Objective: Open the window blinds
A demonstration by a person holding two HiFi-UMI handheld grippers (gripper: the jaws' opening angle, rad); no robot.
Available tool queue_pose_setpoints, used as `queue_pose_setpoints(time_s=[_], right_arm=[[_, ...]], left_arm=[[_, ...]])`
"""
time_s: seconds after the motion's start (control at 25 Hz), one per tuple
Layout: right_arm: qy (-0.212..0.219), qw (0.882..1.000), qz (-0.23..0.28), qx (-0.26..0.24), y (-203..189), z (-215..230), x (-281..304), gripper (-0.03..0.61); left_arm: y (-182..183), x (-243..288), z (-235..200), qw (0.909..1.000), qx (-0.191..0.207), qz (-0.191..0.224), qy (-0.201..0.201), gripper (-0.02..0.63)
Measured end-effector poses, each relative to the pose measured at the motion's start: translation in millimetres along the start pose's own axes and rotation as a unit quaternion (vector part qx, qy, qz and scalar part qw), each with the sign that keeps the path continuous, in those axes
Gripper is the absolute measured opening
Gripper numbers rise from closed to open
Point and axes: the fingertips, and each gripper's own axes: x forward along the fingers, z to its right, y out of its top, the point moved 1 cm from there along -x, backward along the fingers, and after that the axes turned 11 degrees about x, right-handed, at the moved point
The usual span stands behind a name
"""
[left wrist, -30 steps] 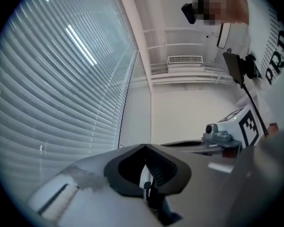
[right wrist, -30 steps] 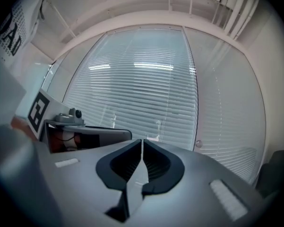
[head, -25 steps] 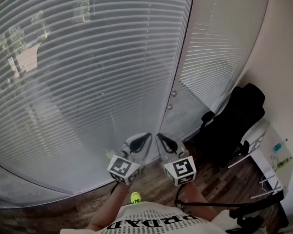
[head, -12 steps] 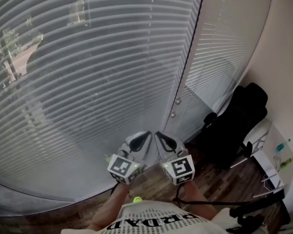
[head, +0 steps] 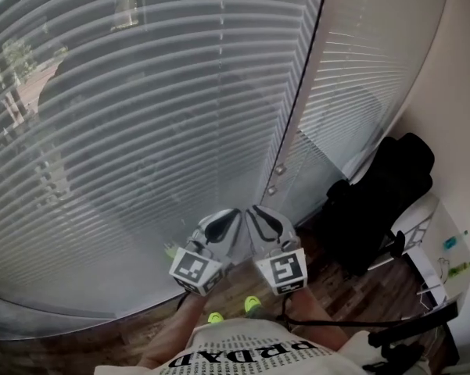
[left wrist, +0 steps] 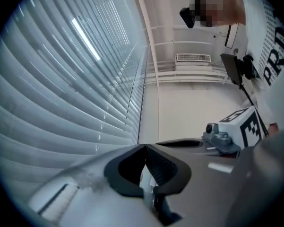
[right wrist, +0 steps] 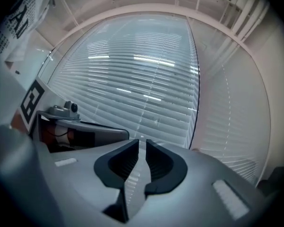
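The window blinds [head: 141, 116] are filling the upper left of the frame, with their slats lying shut, and the approach seems to be under way. The left gripper [left wrist: 144, 147] is hovering pinched together and empty. The right gripper [right wrist: 142, 143], its jaws just opening a crack, is gripping nothing. The next move is probably calling for a reach to the small knobs [head: 279, 170] hanging right of centre. The shirt [left wrist: 274, 56] is showing "PRD".

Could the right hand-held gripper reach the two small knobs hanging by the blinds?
Probably yes: the right hand-held gripper, empty jaws just opening, sits close below the knobs, nothing in between.
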Motion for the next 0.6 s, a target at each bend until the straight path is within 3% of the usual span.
queue_pose_setpoints(time_s=[0.32,0.6], right_arm=[[0.030,0.999,0.013,-0.003,18,43,9,0.067],[0.047,0.998,0.019,-0.022,10,80,17,0.094]], left_arm=[[8,37,-2,0.9988,0.012,-0.011,0.045,-0.006],[-5,66,-3,0.9956,0.017,-0.015,0.091,-0.006]])
